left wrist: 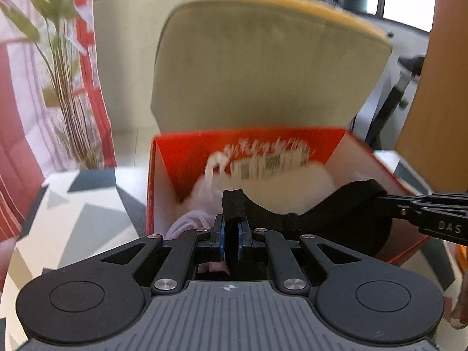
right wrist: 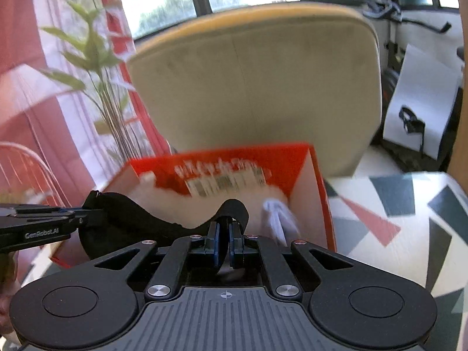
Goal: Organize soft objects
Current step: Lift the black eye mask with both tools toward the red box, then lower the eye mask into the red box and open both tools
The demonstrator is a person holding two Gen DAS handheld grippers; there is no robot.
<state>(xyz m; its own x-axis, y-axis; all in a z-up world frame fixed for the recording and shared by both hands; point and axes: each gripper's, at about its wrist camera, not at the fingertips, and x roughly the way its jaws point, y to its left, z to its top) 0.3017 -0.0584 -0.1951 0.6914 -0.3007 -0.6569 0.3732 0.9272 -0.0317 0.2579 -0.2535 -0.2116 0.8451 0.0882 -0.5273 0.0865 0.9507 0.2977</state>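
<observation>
- Black cloth (left wrist: 336,213), a soft stretchy piece with a strap-like ribbed end, hangs stretched between my two claws, just above the open orange box (left wrist: 163,158).
- My left claw (left wrist: 231,231) is clamped shut on the ribbed end of the black cloth; that end stands up between the blue pads.
- My right claw (right wrist: 223,234) is closed tight on the other end of the same cloth, which loops up over the pads.
- In the left wrist view the right claw comes in from the right edge, pinching the far end; in the right wrist view the left claw (right wrist: 87,213) comes in from the left, doing the same.
- Inside the box I see white fluffy stuff (left wrist: 292,184), a white fabric piece (right wrist: 278,213) and a pale pink cloth (left wrist: 190,222) near the front wall.
- A white barcode label (left wrist: 272,161) sits on the box's inner back wall; its print is too blurred to read.
- The box rests on a counter (left wrist: 82,204) with a grey, white and red triangle pattern.
- Behind the box stands a beige chair back (left wrist: 263,67), with a leafy plant (left wrist: 61,58) and a red and white curtain (left wrist: 87,29) to the left.
</observation>
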